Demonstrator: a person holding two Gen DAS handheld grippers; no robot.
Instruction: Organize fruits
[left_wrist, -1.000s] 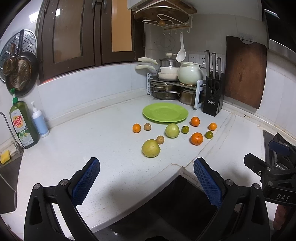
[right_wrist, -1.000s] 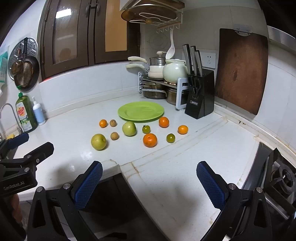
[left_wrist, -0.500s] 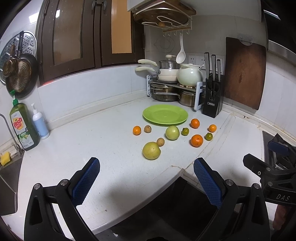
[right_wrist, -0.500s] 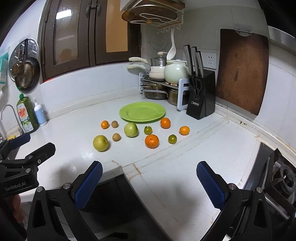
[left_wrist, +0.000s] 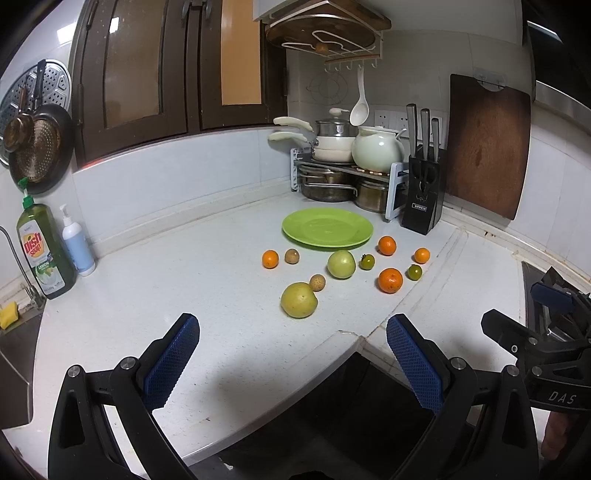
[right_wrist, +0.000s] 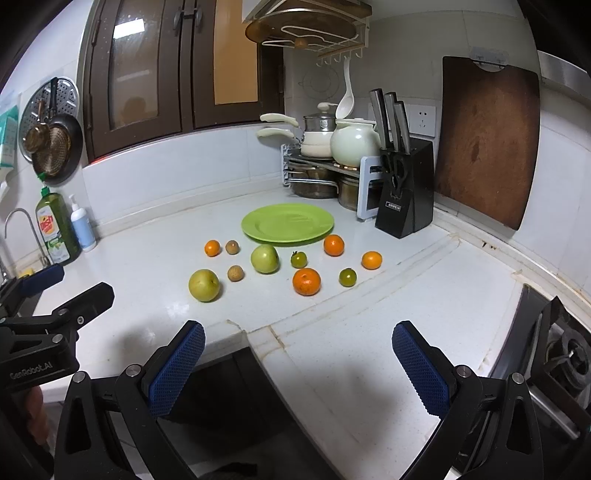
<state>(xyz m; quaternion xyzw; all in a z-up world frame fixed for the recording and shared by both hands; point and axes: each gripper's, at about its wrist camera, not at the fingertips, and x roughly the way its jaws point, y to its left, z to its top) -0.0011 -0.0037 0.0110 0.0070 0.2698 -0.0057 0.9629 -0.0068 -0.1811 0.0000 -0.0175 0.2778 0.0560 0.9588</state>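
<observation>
Gaping left tongs (left_wrist: 291, 328), handle cropped

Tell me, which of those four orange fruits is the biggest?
The orange at the front of the group, nearest the counter's edge, between two small green tomatoes. It is clearly bigger than the three smaller ones farther back.

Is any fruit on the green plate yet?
No, the green plate is bare, and all the fruits, such as the largest orange, lie on the white counter in front of it.
</observation>
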